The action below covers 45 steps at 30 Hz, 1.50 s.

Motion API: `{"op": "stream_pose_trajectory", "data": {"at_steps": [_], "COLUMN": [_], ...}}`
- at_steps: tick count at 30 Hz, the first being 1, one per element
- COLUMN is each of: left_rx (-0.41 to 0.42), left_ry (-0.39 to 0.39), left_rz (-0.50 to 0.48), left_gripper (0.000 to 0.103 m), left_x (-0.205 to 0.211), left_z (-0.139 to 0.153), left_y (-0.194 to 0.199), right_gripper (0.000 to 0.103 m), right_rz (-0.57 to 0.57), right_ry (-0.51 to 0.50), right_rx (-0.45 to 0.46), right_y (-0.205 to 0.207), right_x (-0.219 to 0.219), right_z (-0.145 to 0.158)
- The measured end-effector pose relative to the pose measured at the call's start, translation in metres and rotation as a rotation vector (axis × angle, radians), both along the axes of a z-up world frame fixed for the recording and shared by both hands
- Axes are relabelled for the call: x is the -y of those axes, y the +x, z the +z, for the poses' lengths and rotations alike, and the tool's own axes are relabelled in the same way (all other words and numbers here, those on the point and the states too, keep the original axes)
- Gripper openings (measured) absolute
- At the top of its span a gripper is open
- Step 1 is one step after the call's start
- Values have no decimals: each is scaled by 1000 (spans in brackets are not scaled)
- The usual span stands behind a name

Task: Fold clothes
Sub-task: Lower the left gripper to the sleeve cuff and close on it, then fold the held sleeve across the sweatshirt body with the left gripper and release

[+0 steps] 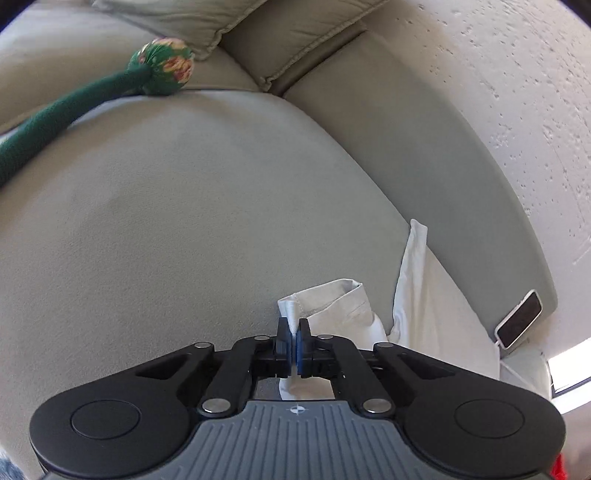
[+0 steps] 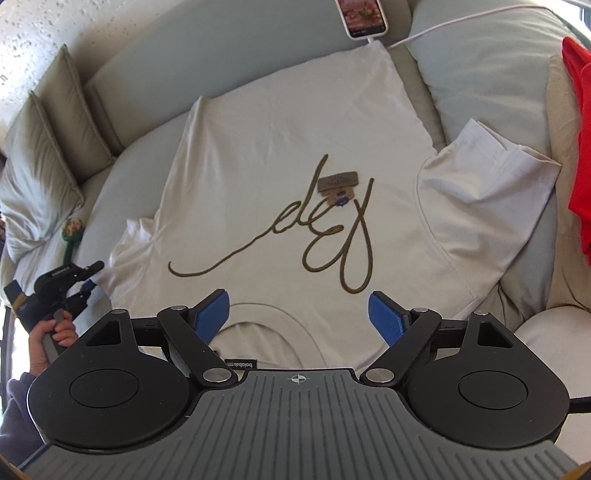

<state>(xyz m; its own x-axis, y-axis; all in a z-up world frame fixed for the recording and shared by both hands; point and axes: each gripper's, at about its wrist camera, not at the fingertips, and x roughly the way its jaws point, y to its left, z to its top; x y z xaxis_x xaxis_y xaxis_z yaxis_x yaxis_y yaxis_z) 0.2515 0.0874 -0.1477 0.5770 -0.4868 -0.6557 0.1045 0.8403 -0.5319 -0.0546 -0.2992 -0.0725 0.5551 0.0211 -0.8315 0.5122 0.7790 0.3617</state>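
Observation:
A white T-shirt (image 2: pixel 280 147) with a brown script print lies spread flat on the grey sofa seat (image 2: pixel 122 173), collar toward me. My right gripper (image 2: pixel 299 314) is open and empty, hovering just above the collar (image 2: pixel 266 325). My left gripper (image 1: pixel 294 332) is shut on the hem of the shirt's left sleeve (image 1: pixel 332 306), holding it a little above the seat. The left gripper also shows in the right wrist view (image 2: pixel 86 286), at the shirt's left sleeve. The right sleeve (image 2: pixel 487 184) lies spread out to the right.
A phone (image 2: pixel 364 16) on a white cable (image 2: pixel 461 22) rests at the sofa's far edge, past the shirt's hem. A red garment (image 2: pixel 580 147) lies on the right cushion. A green stick toy with a floral ball (image 1: pixel 162 66) lies on the seat's left. Cushions (image 2: pixel 48 147) line the back.

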Motion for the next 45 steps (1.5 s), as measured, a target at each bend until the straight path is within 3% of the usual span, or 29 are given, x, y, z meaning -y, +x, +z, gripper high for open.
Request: {"op": "stream_pose_trajectory", "data": {"at_steps": [8, 12, 20, 28, 31, 32, 33, 34, 36, 38, 43, 45], "left_rx": [314, 393, 473, 660, 673, 654, 630, 606, 555, 469, 152, 115], "left_ry": [368, 519, 625, 810, 916, 959, 1000, 1024, 986, 861, 520, 482], "left_rz": [-216, -300, -410, -673, -766, -798, -826, -843, -839, -795, -637, -548], "left_gripper": [0, 0, 0, 0, 1, 7, 19, 20, 31, 38, 48, 66], "left_x": [61, 93, 132, 181, 198, 203, 207, 208, 205, 193, 142, 119], "left_z": [66, 78, 78, 53, 37, 30, 25, 22, 29, 47, 93, 98], "left_y": [-56, -77, -102, -166, -181, -184, -186, -187, -193, -196, -194, -194], "right_gripper": [84, 84, 84, 84, 84, 84, 84, 84, 84, 85, 85, 85], "right_rz": [-6, 6, 5, -10, -7, -5, -4, -3, 1, 4, 4, 23], "right_ry": [13, 18, 34, 63, 73, 75, 78, 80, 91, 104, 164, 194], "right_rx": [4, 14, 27, 25, 28, 27, 27, 26, 28, 33, 38, 41], "right_y": [-9, -15, -30, -43, -45, -45, -46, -46, -46, -48, -52, -55], "right_x": [4, 3, 11, 21, 22, 22, 23, 23, 24, 26, 31, 30], "right_z": [0, 2, 4, -3, -4, -5, -6, -7, -7, -7, -5, 0]}}
